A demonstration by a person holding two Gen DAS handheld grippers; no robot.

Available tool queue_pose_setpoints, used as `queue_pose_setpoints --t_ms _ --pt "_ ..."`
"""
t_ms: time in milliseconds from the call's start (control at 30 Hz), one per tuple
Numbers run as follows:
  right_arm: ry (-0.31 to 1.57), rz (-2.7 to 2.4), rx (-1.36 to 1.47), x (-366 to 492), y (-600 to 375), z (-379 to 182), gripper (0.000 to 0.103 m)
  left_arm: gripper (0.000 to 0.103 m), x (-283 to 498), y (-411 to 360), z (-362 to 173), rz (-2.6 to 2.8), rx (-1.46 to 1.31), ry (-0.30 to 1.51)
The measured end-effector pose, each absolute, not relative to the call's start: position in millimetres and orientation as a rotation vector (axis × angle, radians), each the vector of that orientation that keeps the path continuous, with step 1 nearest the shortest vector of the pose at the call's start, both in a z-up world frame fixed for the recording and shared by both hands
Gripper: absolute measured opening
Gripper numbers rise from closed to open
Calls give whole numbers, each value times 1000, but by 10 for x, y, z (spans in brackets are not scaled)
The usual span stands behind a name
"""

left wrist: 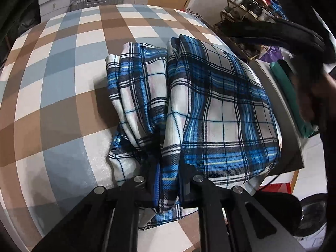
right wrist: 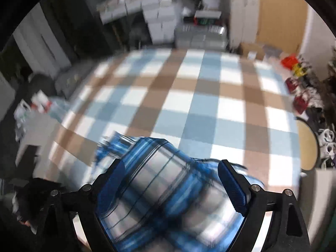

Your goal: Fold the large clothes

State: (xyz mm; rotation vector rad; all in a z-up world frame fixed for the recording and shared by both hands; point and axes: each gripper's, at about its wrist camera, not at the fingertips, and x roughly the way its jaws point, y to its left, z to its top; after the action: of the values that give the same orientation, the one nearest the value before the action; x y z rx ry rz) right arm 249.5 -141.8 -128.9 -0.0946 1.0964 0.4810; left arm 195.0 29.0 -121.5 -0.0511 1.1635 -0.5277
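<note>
A blue, white and black plaid garment point(left wrist: 212, 109) lies partly folded in a thick bundle on the checked cover point(left wrist: 63, 88), near its right edge. My left gripper point(left wrist: 169, 170) is shut on a bunched fold of it at the near edge, and cloth hangs out below the fingers. In the right wrist view, which is motion-blurred, the same plaid garment point(right wrist: 159, 191) lies below my right gripper point(right wrist: 171, 164). That gripper stands wide open. Its blue pads point(right wrist: 231, 187) are far apart and press on nothing.
A grey board point(left wrist: 281, 121) and green cloth point(left wrist: 287, 88) lie beside the garment on the right. A dark sleeve point(left wrist: 294, 33) reaches in above them. A shoe rack point(left wrist: 250, 6) and suitcase point(left wrist: 96, 0) stand beyond. A round stool point(right wrist: 306, 145) is by the cover's right edge.
</note>
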Motion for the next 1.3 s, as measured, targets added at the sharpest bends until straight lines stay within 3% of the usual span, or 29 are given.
queue_pose_setpoints --t_ms 167,233,267,300,367,400,433,500,567,800,900,1033,1133,1200,1300 --pt "1251 559 -160 2684 -1269 -1682 88 15 1950 197 -1279 -516 3 1157" --pt "1227 599 -149 2636 -1271 -1633 66 19 1975 102 -1291 -510 53 1145" --pt "1217 612 -133 2606 -1272 -1604 47 20 1972 71 -1294 -511 71 1146" --pt "1211 607 -130 2589 -1264 -1588 41 20 1969 56 -1298 -513 80 1142" --pt "1174 597 -163 2484 -1213 -1496 32 20 2019 74 -1331 -530 66 1160" --pt "1149 590 -178 2431 -1194 -1432 23 19 2048 115 -1344 -536 34 1169" --pt "1109 589 -182 2347 -1182 -1342 19 14 2085 181 -1350 -540 -2 1180" --pt "1049 596 -173 2249 -1160 -1165 17 7 2098 254 -1326 -546 -42 1186" --pt "985 607 -169 2118 -1125 -1006 15 5 2058 326 -1250 -553 -63 1173" --pt "972 604 -80 2110 -915 -866 15 4 1686 651 -895 -581 -186 1097" --pt "1031 568 -69 2216 -695 -1147 14 4 1516 670 -1041 -558 -189 1125" --pt "1157 526 31 2332 -569 -1643 22 9 1420 542 -1304 -455 -90 1180" --pt "1089 587 279 2217 -949 -1481 38 10 1334 496 -1283 -424 -15 1176" --pt "1018 590 370 2017 -1243 -1329 65 10 1299 567 -1196 -418 -38 1179" --pt "947 587 383 1592 -1653 -1161 68 11 1269 706 -961 -403 -95 1168"
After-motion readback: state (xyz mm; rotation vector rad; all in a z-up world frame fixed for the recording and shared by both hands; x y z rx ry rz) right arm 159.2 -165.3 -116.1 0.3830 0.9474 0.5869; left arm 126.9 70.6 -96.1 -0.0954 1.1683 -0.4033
